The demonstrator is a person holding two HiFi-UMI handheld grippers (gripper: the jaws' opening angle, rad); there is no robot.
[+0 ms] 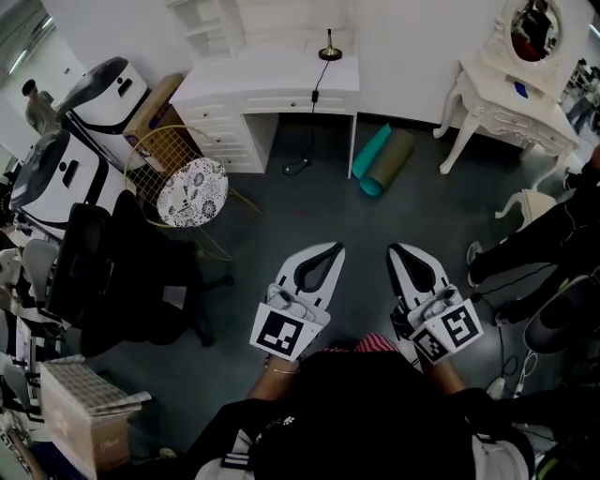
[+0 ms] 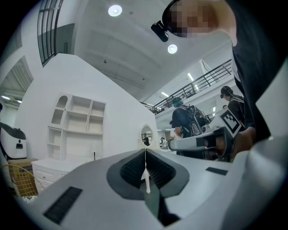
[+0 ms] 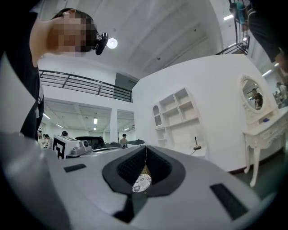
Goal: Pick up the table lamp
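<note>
Close by, left gripper [image 1: 330, 251]: jaws pressed together, nothing in them.
Right gripper [image 1: 397, 251]: jaws together too, empty, just beside the left one.
Floor [image 1: 309, 211]: dark, past the grippers.
Lamp [image 1: 329, 52]: far off, standing on the white desk [image 1: 272, 80] by the wall.

The desk [image 1: 272, 80], the shelf unit [image 1: 211, 28] and the dressing table [image 1: 511, 98] are all white, like the walls, while the table lamp [image 1: 329, 49] has a black base, a dark stem and a black cord [image 1: 314, 94]. The floor [image 1: 309, 216] is dark grey, one rolled mat [image 1: 372, 157] is teal and the other [image 1: 396, 155] is olive-grey. The gold wire chair [image 1: 155, 159] has a round white cushion [image 1: 192, 192] printed with a black floral pattern. The left gripper [image 1: 335, 247] and right gripper [image 1: 395, 248] are pale grey-white with black inner pads and black-and-white square markers on their cubes, and a red-and-white checked patch [image 1: 380, 343] shows amid the person's black clothing.
</note>
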